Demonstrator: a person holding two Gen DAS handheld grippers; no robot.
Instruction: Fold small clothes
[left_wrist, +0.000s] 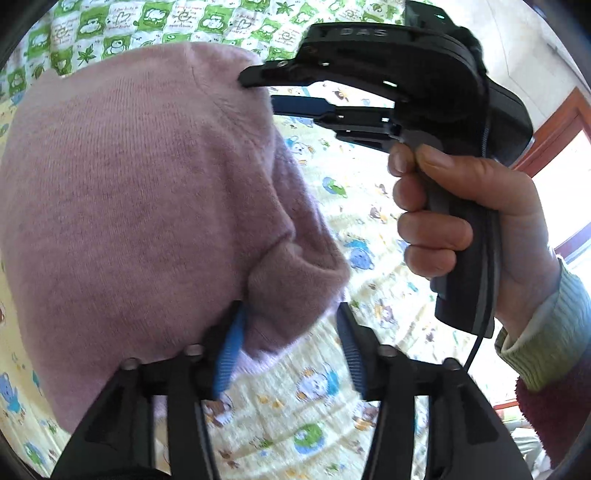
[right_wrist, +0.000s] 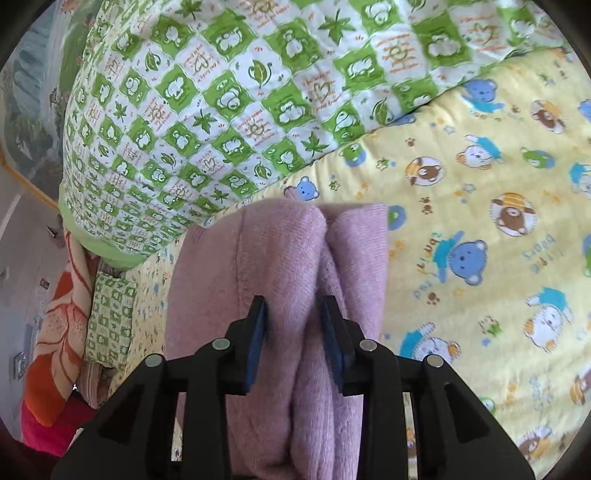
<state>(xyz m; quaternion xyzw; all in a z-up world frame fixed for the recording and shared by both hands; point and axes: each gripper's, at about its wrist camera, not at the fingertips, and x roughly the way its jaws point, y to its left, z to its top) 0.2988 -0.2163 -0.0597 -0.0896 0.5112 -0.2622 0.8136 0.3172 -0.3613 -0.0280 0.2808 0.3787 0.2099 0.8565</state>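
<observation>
A pink knitted garment (left_wrist: 129, 192) lies folded on the yellow bear-print sheet (left_wrist: 369, 229). In the left wrist view my left gripper (left_wrist: 290, 350) stands open at the garment's near corner. The cloth rests against the left blue pad (left_wrist: 229, 350) and stays apart from the right one. A hand (left_wrist: 461, 221) holds my right gripper (left_wrist: 258, 92) at the garment's far edge. In the right wrist view that gripper (right_wrist: 295, 332) is open, with a thick fold of the pink garment (right_wrist: 288, 258) loose between its blue pads.
A green and white checked quilt (right_wrist: 221, 110) is bunched along the far side of the sheet (right_wrist: 480, 221). An orange patterned blanket (right_wrist: 55, 332) and a small checked pillow (right_wrist: 110, 317) lie at the left edge. A window frame (left_wrist: 554, 125) is at the right.
</observation>
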